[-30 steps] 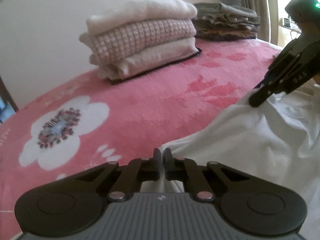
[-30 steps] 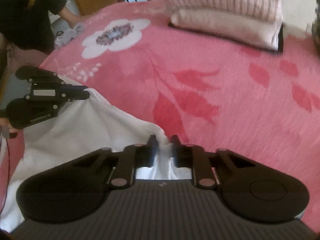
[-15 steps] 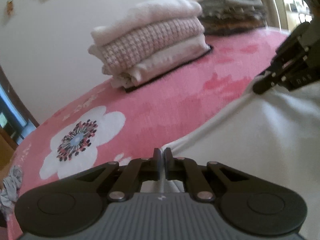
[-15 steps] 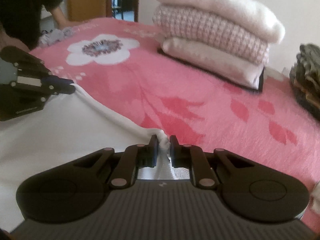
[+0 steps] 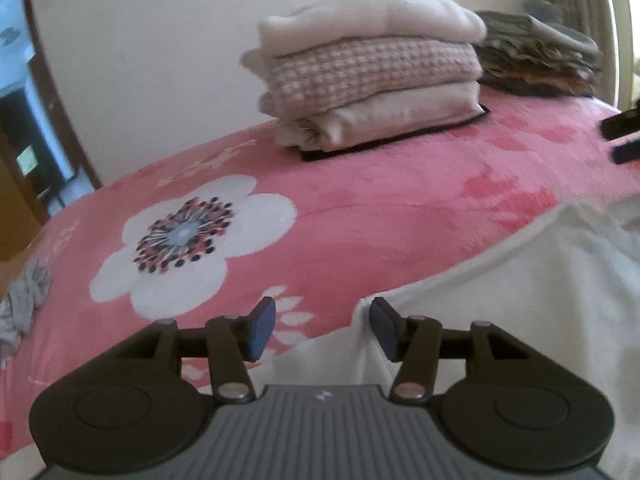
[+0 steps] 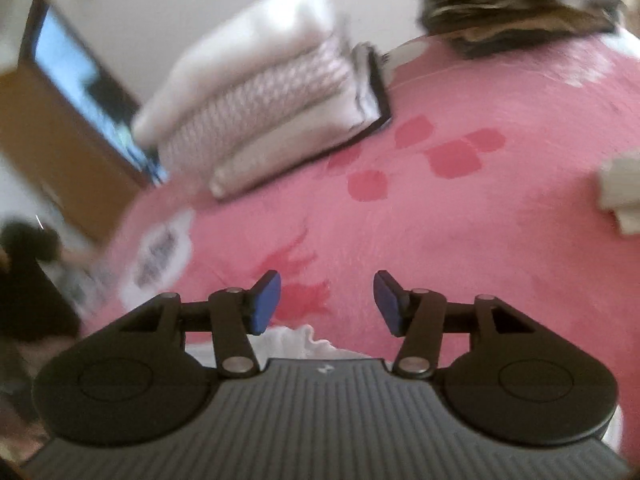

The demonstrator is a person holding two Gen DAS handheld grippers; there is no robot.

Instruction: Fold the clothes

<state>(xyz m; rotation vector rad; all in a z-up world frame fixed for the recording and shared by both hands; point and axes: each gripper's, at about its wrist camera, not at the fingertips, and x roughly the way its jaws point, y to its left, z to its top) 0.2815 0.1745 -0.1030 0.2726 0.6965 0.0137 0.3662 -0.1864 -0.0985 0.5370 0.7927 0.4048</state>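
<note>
A white garment (image 5: 520,292) lies flat on the pink flowered bedspread (image 5: 360,208). My left gripper (image 5: 322,326) is open, its blue pads apart, with a corner of the garment lying between them. My right gripper (image 6: 327,306) is open above the bedspread (image 6: 440,240); a frilly white edge of the garment (image 6: 300,340) shows just below its fingers. The right gripper's fingertips (image 5: 620,136) show at the right edge of the left wrist view.
A stack of folded pale blankets (image 5: 368,80) sits at the back of the bed, with a grey-brown stack of clothes (image 5: 536,56) beside it. A folded pale cloth (image 6: 620,192) lies at the right. A person in black (image 6: 28,280) is at the left, by a doorway.
Both grippers were shut on the white garment's edge and have opened and let it go. The garment now lies on the bed. The right gripper's view has swung right.
</note>
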